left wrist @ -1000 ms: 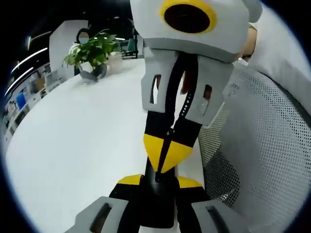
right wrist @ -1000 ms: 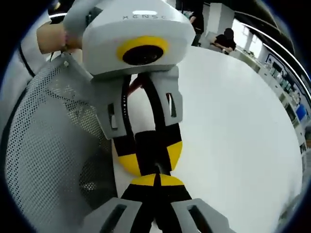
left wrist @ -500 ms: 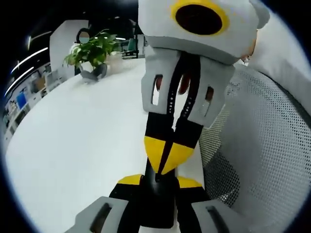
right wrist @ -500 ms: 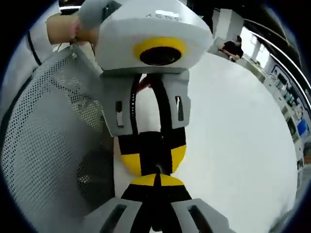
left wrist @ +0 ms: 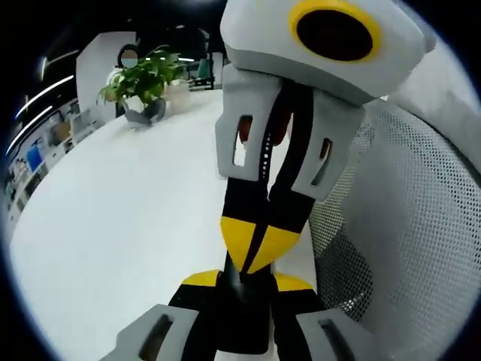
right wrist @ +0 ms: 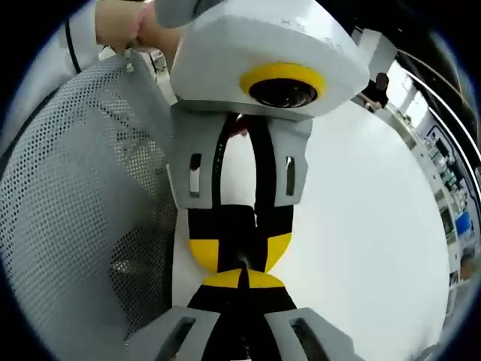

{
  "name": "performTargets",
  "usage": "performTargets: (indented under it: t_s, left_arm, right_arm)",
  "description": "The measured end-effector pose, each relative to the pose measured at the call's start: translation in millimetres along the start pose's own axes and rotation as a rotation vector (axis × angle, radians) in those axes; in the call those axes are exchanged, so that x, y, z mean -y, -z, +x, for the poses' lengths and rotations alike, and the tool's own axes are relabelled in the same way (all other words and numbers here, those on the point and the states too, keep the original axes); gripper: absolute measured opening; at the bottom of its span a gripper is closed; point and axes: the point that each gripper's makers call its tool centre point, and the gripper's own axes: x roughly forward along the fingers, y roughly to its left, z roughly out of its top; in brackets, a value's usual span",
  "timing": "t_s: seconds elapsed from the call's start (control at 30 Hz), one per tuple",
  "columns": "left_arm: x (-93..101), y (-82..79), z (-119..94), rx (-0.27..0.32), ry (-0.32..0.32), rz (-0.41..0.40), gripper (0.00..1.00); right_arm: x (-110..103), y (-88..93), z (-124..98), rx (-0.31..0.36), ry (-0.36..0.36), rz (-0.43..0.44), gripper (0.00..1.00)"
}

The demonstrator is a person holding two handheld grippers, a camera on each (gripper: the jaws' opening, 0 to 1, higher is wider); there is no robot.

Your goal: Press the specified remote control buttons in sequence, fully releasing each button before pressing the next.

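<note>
The left gripper (left wrist: 244,282) had its jaws part-way open and clamped on a slim dark body that rose between their yellow tips from 6 o'clock in the left gripper view. This appeared to be the remote control (left wrist: 242,308), though it was seen end-on, so its face and buttons could not be made out. The right gripper (left wrist: 254,252) came down from 12 o'clock in that view. Its jaws were pressed together, with the two yellow tips meeting in one point that rested on the upper end of the remote control. In the right gripper view the same meeting showed from the other side. The right gripper (right wrist: 242,280) rose from 6 o'clock with no gap between its yellow tips. The left gripper (right wrist: 239,252) reached down from 12 o'clock, its yellow tips set apart on either side of the dark end of the remote control (right wrist: 240,261). The two grippers faced each other nose to nose above the edge of a white desk (left wrist: 113,226). A grey mesh chair (left wrist: 406,226) stood at 3 o'clock in the left gripper view and at 9 o'clock in the right gripper view. A potted plant (left wrist: 143,79) stood far back on the desk at 11 o'clock in the left gripper view. A hand (right wrist: 124,22) showed at 11 o'clock in the right gripper view, behind the left gripper.
</note>
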Motion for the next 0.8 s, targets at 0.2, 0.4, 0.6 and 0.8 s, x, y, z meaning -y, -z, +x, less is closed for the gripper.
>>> performTargets:
  t_s: [0.2, 0.4, 0.6, 0.8]
  left_arm:
    - [-0.7, 0.8, -0.1, -0.025, -0.004, 0.003, 0.24]
    - [-0.2, 1.2, -0.1, -0.027, -0.002, 0.012, 0.24]
    - [-0.5, 1.5, 0.2, -0.028, -0.005, 0.009, 0.24]
    - [-0.9, 2.0, 0.6, -0.036, -0.009, 0.006, 0.24]
  right_arm:
    - [-0.3, -2.7, 1.2, 0.018, 0.008, -0.026, 0.0]
    - [1.3, -5.8, 2.6, 0.054, -0.012, 0.073, 0.0]
    - [1.4, -6.1, 3.7, 0.059, -0.035, 0.088, 0.0]
    - [3.0, -7.1, 5.0, 0.052, -0.053, 0.137, 0.0]
